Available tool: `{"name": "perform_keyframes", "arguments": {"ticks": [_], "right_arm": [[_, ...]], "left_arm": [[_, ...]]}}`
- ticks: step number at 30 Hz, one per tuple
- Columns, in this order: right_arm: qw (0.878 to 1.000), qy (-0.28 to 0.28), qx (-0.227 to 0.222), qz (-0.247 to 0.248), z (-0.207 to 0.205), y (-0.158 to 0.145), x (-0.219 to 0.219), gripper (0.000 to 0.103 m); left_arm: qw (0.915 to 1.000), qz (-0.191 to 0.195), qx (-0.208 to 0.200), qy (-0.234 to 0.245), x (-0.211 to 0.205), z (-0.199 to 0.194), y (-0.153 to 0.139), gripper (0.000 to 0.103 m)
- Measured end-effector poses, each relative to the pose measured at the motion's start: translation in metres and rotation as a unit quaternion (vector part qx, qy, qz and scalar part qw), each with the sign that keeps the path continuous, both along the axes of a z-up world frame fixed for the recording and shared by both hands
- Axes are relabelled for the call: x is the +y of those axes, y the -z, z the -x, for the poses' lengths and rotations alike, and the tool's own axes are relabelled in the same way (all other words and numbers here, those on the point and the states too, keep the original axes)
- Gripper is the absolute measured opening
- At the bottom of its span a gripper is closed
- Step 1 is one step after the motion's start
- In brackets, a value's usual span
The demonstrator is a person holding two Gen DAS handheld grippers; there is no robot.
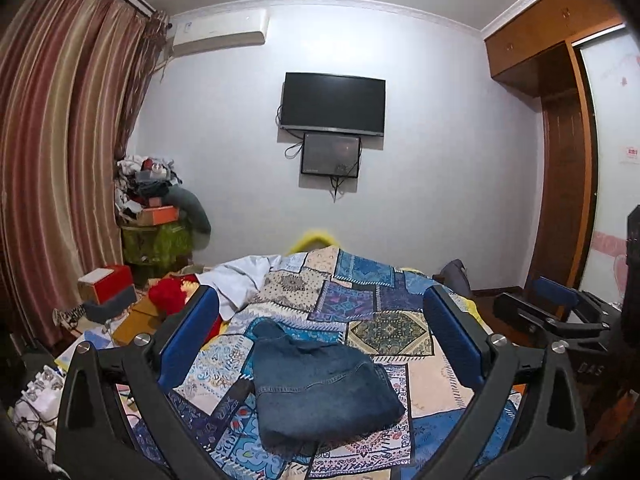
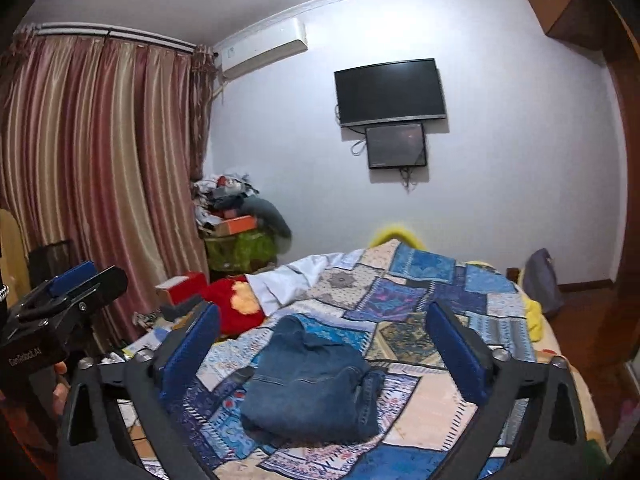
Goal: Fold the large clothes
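Between both grippers' spread jaws, folded jeans (image 1: 324, 392) lie mid-quilt (image 1: 400, 336).

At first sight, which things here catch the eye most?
A folded blue denim garment lies in the middle of the colourful patchwork bedspread, framed by the open left gripper. Behind, a black television hangs on the pale wall, and striped curtains fill the left side.

Pale wall (image 1: 440, 160) with mounted television (image 1: 333, 104), striped curtains (image 1: 60, 140), wooden wardrobe (image 1: 560, 168)
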State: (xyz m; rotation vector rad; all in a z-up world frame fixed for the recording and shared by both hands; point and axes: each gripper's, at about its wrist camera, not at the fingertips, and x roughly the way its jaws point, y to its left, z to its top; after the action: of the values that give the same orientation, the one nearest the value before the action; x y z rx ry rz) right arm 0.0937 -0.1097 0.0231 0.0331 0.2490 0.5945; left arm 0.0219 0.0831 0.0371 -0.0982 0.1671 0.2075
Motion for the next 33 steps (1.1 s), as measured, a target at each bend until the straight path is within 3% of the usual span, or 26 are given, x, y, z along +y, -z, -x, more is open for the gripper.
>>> {"name": "perform_keyframes", "arguments": {"ticks": [33], "right_arm": [[1.0, 0.002, 0.01, 0.025, -0.011, 0.006, 0.006, 0.103]], "left_arm": [[0.9991, -0.001, 0.043, 0.005, 0.004, -0.018, 0.023, 0.103]]}}
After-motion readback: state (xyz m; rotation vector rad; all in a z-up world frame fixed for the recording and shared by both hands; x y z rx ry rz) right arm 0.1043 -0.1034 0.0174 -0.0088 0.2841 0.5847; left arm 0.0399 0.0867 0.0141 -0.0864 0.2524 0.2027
